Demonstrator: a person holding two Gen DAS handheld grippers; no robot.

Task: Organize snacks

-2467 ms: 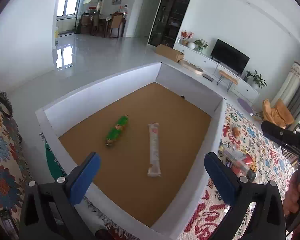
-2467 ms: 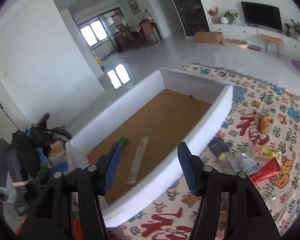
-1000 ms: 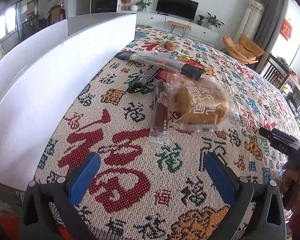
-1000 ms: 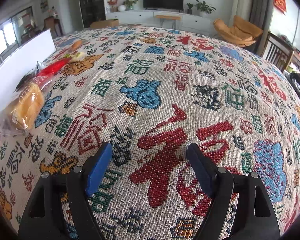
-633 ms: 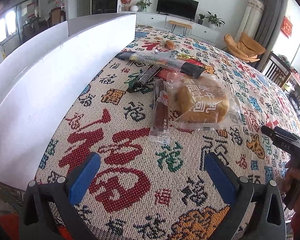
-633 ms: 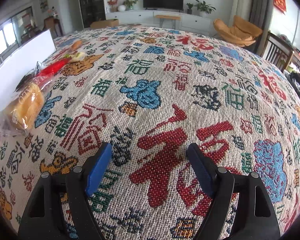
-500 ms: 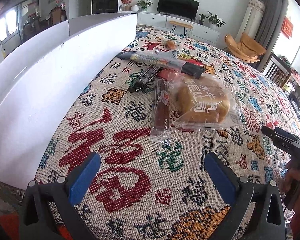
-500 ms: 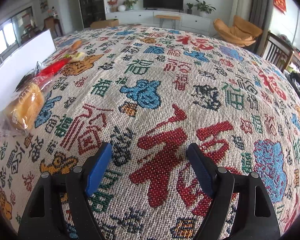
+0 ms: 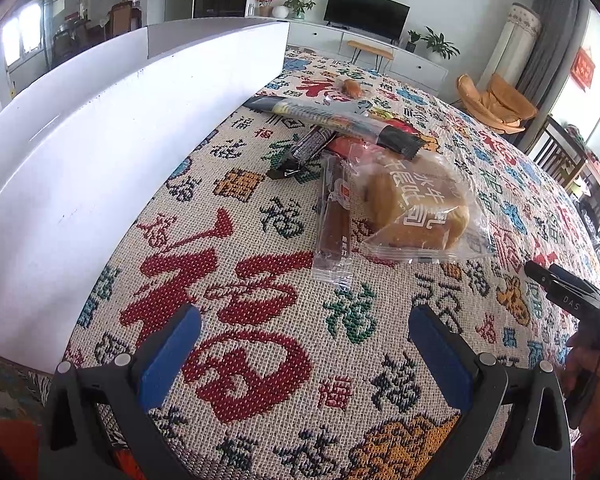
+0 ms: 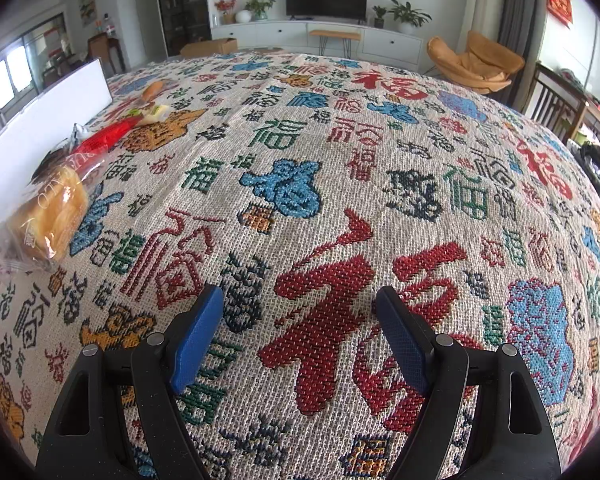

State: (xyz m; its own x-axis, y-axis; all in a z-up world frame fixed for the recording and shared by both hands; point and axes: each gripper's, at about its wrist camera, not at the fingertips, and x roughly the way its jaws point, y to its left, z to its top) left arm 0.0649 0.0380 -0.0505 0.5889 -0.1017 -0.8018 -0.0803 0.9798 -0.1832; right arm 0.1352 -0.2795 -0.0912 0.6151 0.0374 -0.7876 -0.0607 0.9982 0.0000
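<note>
Left wrist view: the snacks lie in a loose pile on the patterned cloth, just beside the white box wall. A bagged bread bun touches a slim sausage stick; behind them a dark bar and a long black packet overlap a red wrapper, mostly hidden. The left gripper hovers short of the pile, jaws spread wide and empty. In the right wrist view the right gripper also gapes empty over bare cloth, the bun far left, its bag cut off at the edge.
</note>
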